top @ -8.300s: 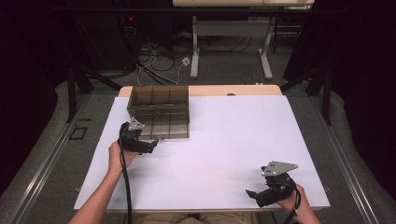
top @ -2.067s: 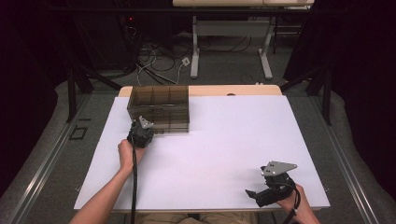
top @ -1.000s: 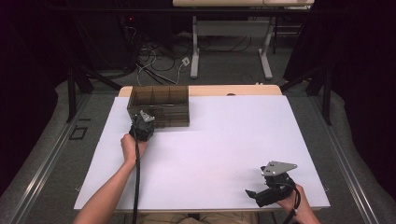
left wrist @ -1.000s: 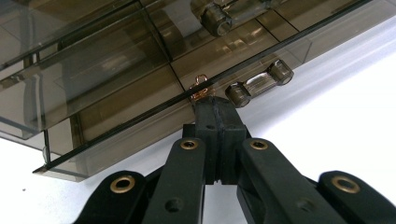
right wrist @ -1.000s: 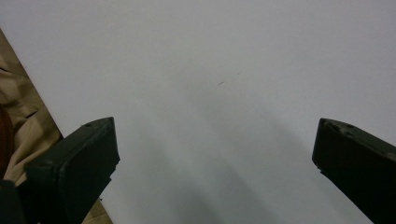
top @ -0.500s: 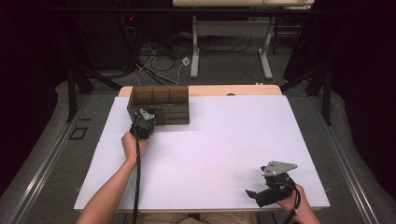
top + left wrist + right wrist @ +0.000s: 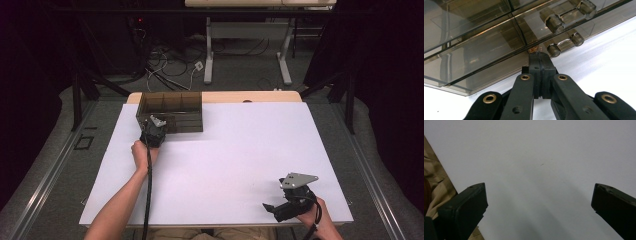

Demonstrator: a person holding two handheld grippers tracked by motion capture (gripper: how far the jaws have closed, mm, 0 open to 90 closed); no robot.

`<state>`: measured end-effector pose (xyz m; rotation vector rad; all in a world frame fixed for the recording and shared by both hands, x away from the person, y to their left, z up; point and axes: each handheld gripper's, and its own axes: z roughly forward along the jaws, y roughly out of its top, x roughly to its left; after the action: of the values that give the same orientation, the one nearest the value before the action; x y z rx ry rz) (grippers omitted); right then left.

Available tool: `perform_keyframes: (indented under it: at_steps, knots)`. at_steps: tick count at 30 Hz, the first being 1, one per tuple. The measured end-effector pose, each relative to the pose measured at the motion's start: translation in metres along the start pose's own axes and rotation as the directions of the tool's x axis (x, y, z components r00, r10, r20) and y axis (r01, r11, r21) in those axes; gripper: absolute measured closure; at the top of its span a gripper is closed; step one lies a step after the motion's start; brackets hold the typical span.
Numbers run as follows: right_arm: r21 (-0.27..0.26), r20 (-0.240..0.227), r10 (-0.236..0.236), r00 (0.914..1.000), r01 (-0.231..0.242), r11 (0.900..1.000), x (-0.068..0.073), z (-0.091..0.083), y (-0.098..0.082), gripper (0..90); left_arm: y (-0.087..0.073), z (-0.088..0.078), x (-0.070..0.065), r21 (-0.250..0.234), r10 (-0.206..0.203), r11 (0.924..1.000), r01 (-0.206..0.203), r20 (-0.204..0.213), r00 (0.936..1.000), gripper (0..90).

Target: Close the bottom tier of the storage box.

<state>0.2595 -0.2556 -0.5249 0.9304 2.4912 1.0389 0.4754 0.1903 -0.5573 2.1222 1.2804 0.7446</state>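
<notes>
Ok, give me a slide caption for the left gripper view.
Shut hand-held gripper pressing its tips against the smoky plastic drawer box near a drawer handle.

A lab or recording studio: black curtains (image 7: 30, 75) all round, loose cables (image 7: 165, 60) on the grey floor (image 7: 240, 75), a white-covered desk (image 7: 240, 145), another desk's metal legs (image 7: 208, 55) behind

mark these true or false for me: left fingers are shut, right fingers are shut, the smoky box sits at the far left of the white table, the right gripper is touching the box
1. The left gripper has its fingers shut: true; their tips meet at the front edge of the smoky plastic box.
2. The right gripper has its fingers shut: false; they stand wide apart over bare table.
3. The box sits at the far left of the white table: true.
4. The right gripper touches the box: false; it is at the near right corner.
</notes>
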Motion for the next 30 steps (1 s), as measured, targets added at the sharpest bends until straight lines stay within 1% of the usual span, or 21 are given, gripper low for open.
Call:
perform_keyframes:
  at_steps: [1, 2, 3, 4, 7, 8, 11, 12, 13, 15, 16, 17, 18, 21, 22, 23, 24, 25, 26, 28, 30]
  knots:
    - [0.0, 0.001, -0.001, 1.0, 0.001, 1.0, 0.0, 0.0, 0.0, 0.0, 0.0, 0.001, 0.0, 0.0, 0.002, 1.0, -0.002, 0.006, 1.0, 90.0]
    - [-0.001, 0.001, 0.002, 1.0, -0.002, 1.0, 0.0, 0.0, 0.0, 0.0, 0.0, 0.001, -0.001, -0.004, 0.008, 1.0, -0.008, -0.001, 1.0, 90.0]
    - [0.0, 0.0, -0.001, 1.0, 0.001, 1.0, 0.0, 0.0, 0.0, 0.0, 0.001, 0.001, 0.0, 0.006, 0.011, 0.9999, -0.011, 0.005, 0.9999, 90.0]
    - [0.0, -0.001, 0.0, 1.0, 0.0, 1.0, 0.0, 0.0, 0.0, 0.0, 0.0, 0.002, -0.001, -0.006, 0.004, 1.0, -0.004, 0.004, 1.0, 90.0]
    - [0.0, -0.001, 0.001, 1.0, -0.001, 1.0, 0.0, 0.0, 0.0, 0.0, 0.0, 0.0, 0.0, 0.004, 0.005, 1.0, -0.005, 0.004, 1.0, 90.0]
    - [0.0, -0.002, -0.001, 1.0, 0.001, 1.0, 0.0, 0.0, 0.0, 0.0, 0.0, 0.001, 0.0, -0.005, 0.004, 1.0, -0.004, 0.005, 1.0, 90.0]
    - [0.0, -0.001, 0.001, 1.0, -0.001, 1.0, 0.0, 0.0, 0.0, 0.0, 0.0, -0.001, 0.002, 0.008, 0.005, 1.0, -0.005, 0.002, 1.0, 88.9]
    - [0.001, -0.001, 0.001, 1.0, -0.001, 1.0, 0.0, 0.0, 0.0, 0.0, -0.001, 0.0, 0.002, -0.008, -0.003, 1.0, 0.003, 0.008, 1.0, 88.1]
    - [-0.003, 0.0, 0.0, 1.0, 0.0, 1.0, 0.0, 0.0, 0.0, 0.0, -0.001, -0.001, 0.003, 0.009, 0.0, 1.0, 0.0, 0.007, 1.0, 86.9]
    - [-0.004, 0.001, 0.0, 1.0, 0.0, 1.0, 0.0, 0.0, 0.0, 0.0, -0.002, -0.002, 0.005, 0.014, -0.004, 0.9999, 0.004, 0.015, 0.9999, 85.6]
    - [-0.004, 0.0, 0.0, 1.0, 0.0, 1.0, 0.0, 0.0, 0.0, 0.0, -0.002, -0.002, 0.005, 0.011, -0.015, 0.9998, 0.015, 0.026, 0.9995, 84.5]
    - [-0.004, 0.001, 0.0, 1.0, 0.0, 1.0, 0.0, 0.0, 0.0, 0.0, -0.002, -0.004, 0.006, 0.014, -0.008, 0.9999, 0.008, 0.021, 0.9998, 83.3]
    - [-0.004, 0.001, 0.0, 1.0, 0.0, 1.0, 0.0, 0.0, 0.0, 0.0, -0.002, -0.004, 0.006, 0.005, -0.012, 0.9999, 0.012, 0.035, 0.9993, 82.6]
    - [-0.004, 0.001, 0.0, 1.0, 0.0, 1.0, 0.0, 0.0, 0.0, 0.0, -0.002, -0.007, 0.008, 0.002, -0.017, 0.9999, 0.016, 0.05, 0.9986, 78.0]
    - [-0.004, 0.001, 0.0, 1.0, 0.0, 1.0, 0.0, 0.0, 0.0, 0.0, -0.002, -0.009, 0.008, 0.0, -0.019, 0.9998, 0.019, 0.059, 0.9981, 75.0]
    - [-0.004, 0.001, 0.0, 1.0, 0.0, 1.0, 0.0, 0.0, 0.0, 0.0, -0.002, -0.011, 0.009, 0.013, -0.023, 0.9997, 0.022, 0.068, 0.9974, 70.8]
    - [-0.004, 0.001, 0.004, 1.0, -0.004, 1.0, 0.001, 0.0, 0.0, 0.0, -0.003, -0.012, 0.009, 0.003, -0.019, 0.9998, 0.019, 0.077, 0.9969, 69.5]
    - [-0.004, 0.002, 0.002, 1.0, -0.002, 1.0, 0.001, 0.0, 0.0, 0.0, -0.003, -0.013, 0.01, 0.013, -0.016, 0.9998, 0.015, 0.079, 0.9967, 66.5]
    - [-0.004, 0.002, 0.002, 1.0, -0.002, 1.0, 0.0, 0.0, 0.0, 0.0, -0.004, -0.015, 0.01, 0.01, -0.025, 0.9997, 0.024, 0.089, 0.9957, 61.5]
    - [-0.004, 0.001, 0.0, 1.0, 0.0, 1.0, 0.0, 0.0, 0.0, 0.0, -0.005, -0.018, 0.011, 0.016, -0.02, 0.9997, 0.018, 0.103, 0.9945, 56.6]
    - [-0.004, 0.001, 0.001, 1.0, -0.001, 1.0, 0.0, 0.0, 0.0, 0.0, -0.006, -0.021, 0.011, 0.034, -0.023, 0.9992, 0.019, 0.122, 0.9923, 47.9]
